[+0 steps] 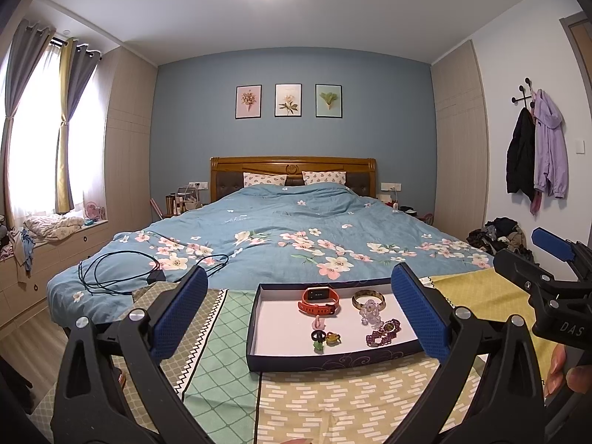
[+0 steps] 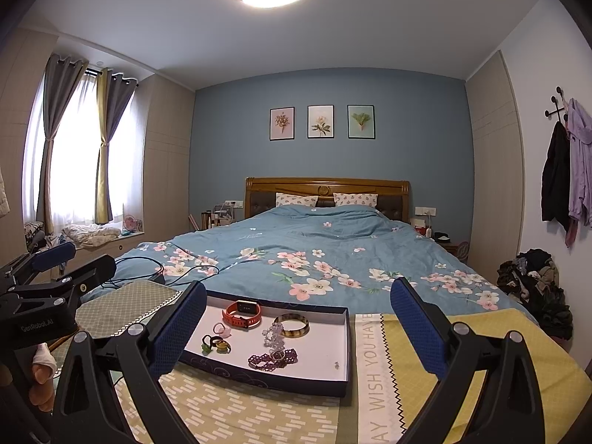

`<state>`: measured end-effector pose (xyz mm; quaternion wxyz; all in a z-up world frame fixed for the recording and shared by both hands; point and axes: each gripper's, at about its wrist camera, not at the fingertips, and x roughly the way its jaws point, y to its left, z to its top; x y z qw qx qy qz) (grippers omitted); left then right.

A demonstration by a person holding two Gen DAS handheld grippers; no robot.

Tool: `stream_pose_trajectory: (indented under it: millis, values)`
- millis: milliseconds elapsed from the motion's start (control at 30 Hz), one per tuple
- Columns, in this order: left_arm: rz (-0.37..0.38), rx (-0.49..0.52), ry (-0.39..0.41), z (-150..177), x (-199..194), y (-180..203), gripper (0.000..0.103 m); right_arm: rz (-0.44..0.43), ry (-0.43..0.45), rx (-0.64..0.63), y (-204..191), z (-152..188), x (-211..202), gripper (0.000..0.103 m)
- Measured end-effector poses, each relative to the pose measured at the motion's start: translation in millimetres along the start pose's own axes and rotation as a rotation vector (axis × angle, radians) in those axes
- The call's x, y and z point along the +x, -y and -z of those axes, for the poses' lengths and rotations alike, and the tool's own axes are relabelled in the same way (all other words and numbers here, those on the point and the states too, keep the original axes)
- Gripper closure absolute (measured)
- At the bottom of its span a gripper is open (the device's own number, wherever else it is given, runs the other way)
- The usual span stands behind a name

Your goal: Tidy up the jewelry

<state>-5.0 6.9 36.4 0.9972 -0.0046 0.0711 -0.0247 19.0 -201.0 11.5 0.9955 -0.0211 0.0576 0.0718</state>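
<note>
A shallow dark-blue tray (image 1: 255, 320) (image 2: 347, 347) with a white floor lies on a patterned cloth in front of me. In it lie an orange smartwatch (image 1: 319, 301) (image 2: 242, 313), a brown-gold bangle (image 1: 368, 299) (image 2: 291, 325), a clear bead bracelet (image 1: 371, 312) (image 2: 273, 334), a purple bead bracelet (image 1: 383, 333) (image 2: 272, 359), a pink ring (image 1: 319, 322) (image 2: 221, 329) and small dark and yellow rings (image 1: 325, 338) (image 2: 216, 345). My left gripper (image 1: 299, 312) hangs open above the tray. My right gripper (image 2: 298, 333) is open too, with nothing between its fingers.
The cloth-covered table (image 1: 333, 407) stands at the foot of a bed with a blue floral duvet (image 1: 288, 236). A black cable and charger (image 1: 148, 270) lie on the duvet's left. A clothes pile (image 2: 532, 281) sits on the floor right. The other gripper shows at each view's edge.
</note>
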Motion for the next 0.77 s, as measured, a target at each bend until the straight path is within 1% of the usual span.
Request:
stream_pose_trajectory:
  millis: [433,567,600,667,733,767]
  values:
    - [-0.012,-0.006,0.004,5,0,-2,0.005,-0.002,-0.011,0.012,3,1,1,0.007]
    - [-0.001,-0.004,-0.040,9,5,-5,0.005,-0.003,-0.032,0.013,7,3,2,0.007]
    - [-0.003,-0.002,-0.062,12,9,-7,0.005,-0.001,-0.045,0.013,10,5,4,0.007]
    - [-0.023,0.009,-0.093,16,13,-11,0.005,0.026,-0.096,0.013,22,10,11,0.007]
    - [-0.034,0.016,-0.133,21,22,-18,0.005,0.067,-0.198,0.009,45,18,25,0.007]
    - [-0.045,0.020,-0.154,24,26,-23,0.005,0.096,-0.278,0.003,63,25,37,0.007]
